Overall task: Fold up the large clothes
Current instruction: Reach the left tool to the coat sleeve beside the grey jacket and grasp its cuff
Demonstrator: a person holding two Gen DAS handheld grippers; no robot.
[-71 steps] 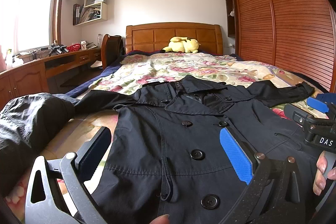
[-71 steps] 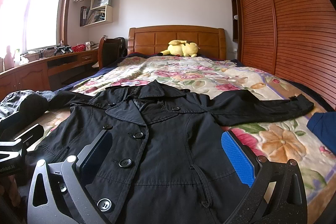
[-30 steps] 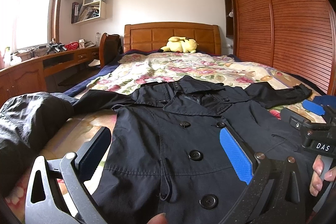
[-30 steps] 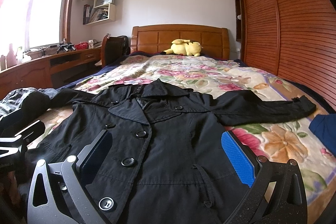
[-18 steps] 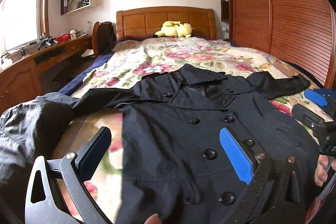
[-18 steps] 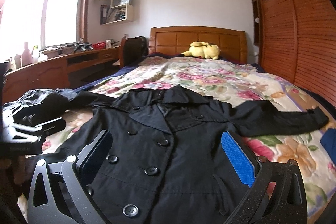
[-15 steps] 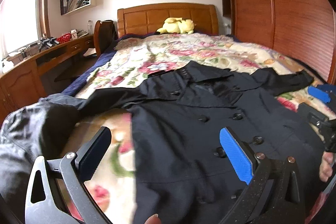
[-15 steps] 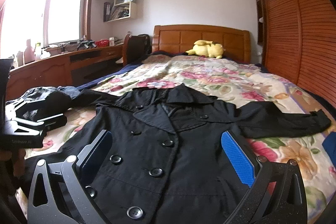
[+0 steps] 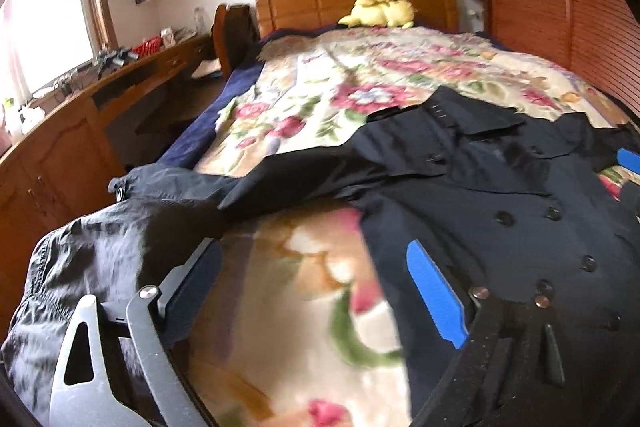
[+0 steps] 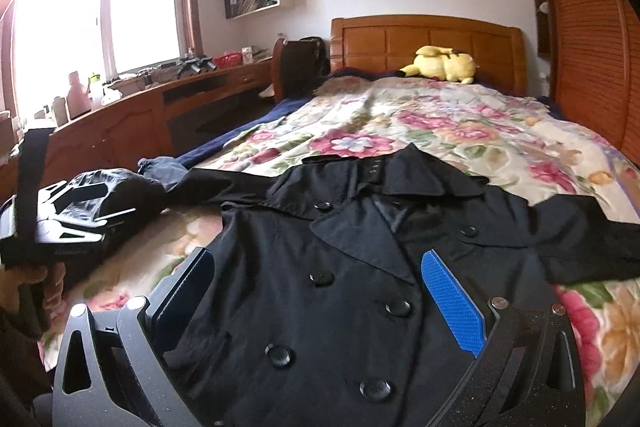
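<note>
A black double-breasted coat lies face up on the floral bedspread, its sleeves spread out to both sides. My left gripper hovers over bare bedspread just left of the coat's body, below the left sleeve. Its jaws are closing, with nothing between the pads. In the right wrist view the left gripper is at the far left, held by a hand. My right gripper stands open above the coat's buttoned front. A sliver of its blue pad shows at the right edge of the left wrist view.
A crumpled dark garment lies at the bed's left edge beside the sleeve's cuff. A yellow plush toy sits by the wooden headboard. A long wooden desk runs along the left wall; slatted wardrobe doors stand on the right.
My left gripper has swung left, from over the coat's front to the bedspread beside it, and its jaws have narrowed a little. The right gripper has also shifted left over the coat.
</note>
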